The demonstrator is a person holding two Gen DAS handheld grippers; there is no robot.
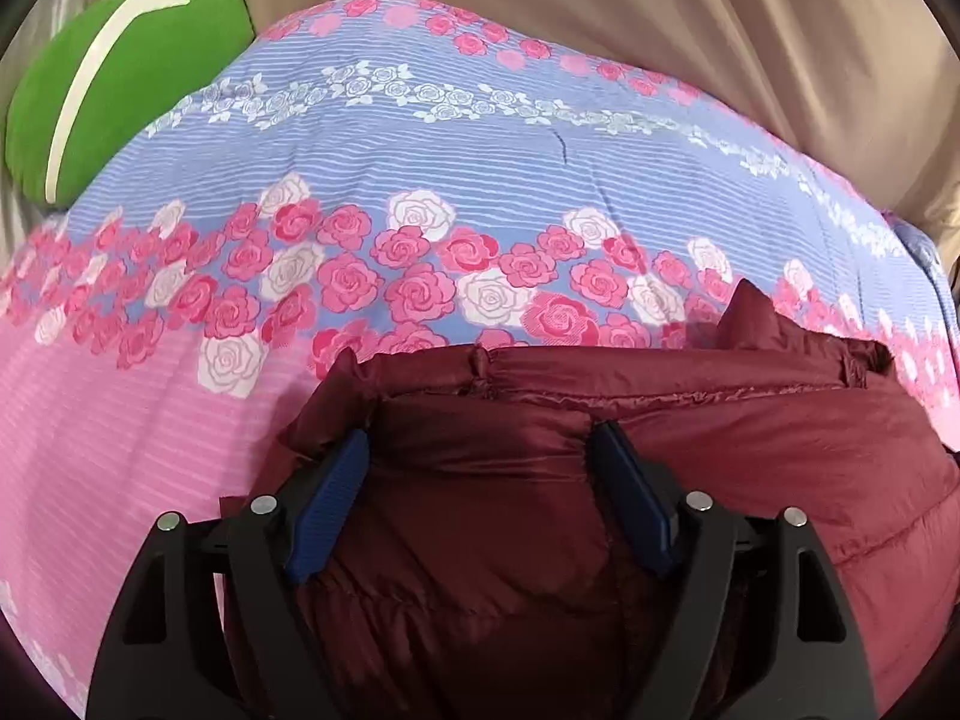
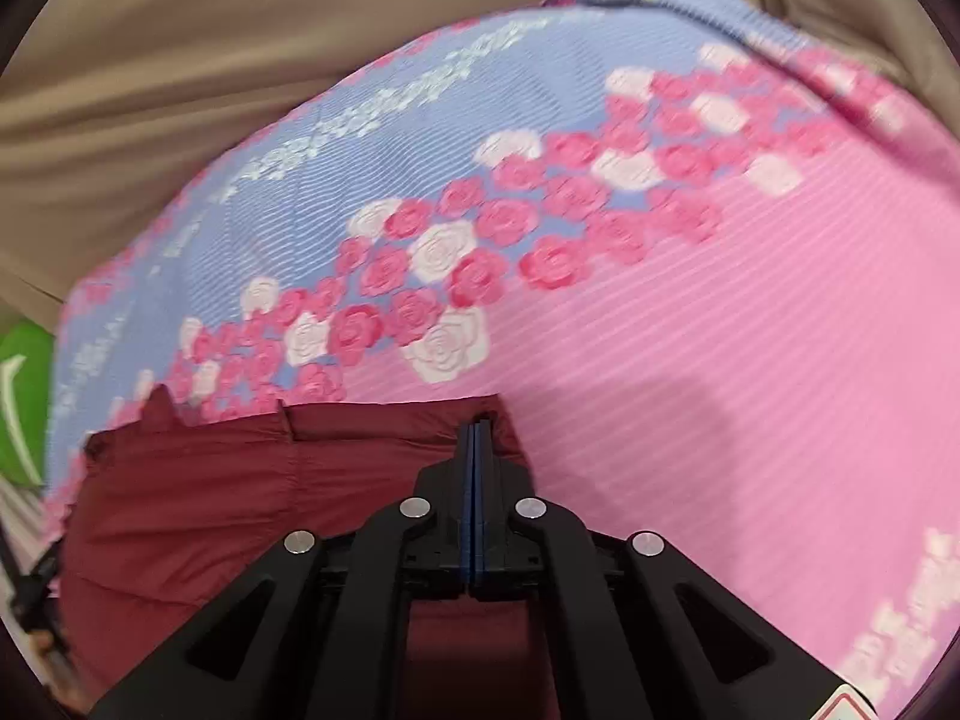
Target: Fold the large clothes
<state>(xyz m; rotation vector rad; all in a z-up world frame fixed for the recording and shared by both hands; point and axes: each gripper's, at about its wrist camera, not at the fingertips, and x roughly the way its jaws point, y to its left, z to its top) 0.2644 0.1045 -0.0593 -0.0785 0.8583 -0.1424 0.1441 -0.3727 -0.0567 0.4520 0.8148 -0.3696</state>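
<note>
Here my left gripper (image 1: 480,450) occupies the lower centre of the left wrist view, jaws spread wide, one blue pad (image 1: 329,504) on either side of a puffed bulge of the jacket (image 1: 750,450). The pads touch or nearly touch the fabric, but the jaws do not pinch it. The jacket, a dark red quilted garment, fills the lower centre and lower right of that frame and lies on the bedspread (image 1: 420,138), which is lilac with pink and white roses above and pink-striped at lower left. A green cushion (image 1: 120,90) sits at upper left; beige cloth (image 1: 660,6) spans the top.

In the right wrist view, my right gripper (image 2: 476,429) sits at lower centre with its blue pads (image 2: 465,480) pressed together. The tips lie at the jacket's (image 2: 210,492) upper right edge; whether fabric is caught between them I cannot tell. The jacket fills the lower left, the bedspread (image 2: 750,330) the centre and right. This frame is blurred.
</note>
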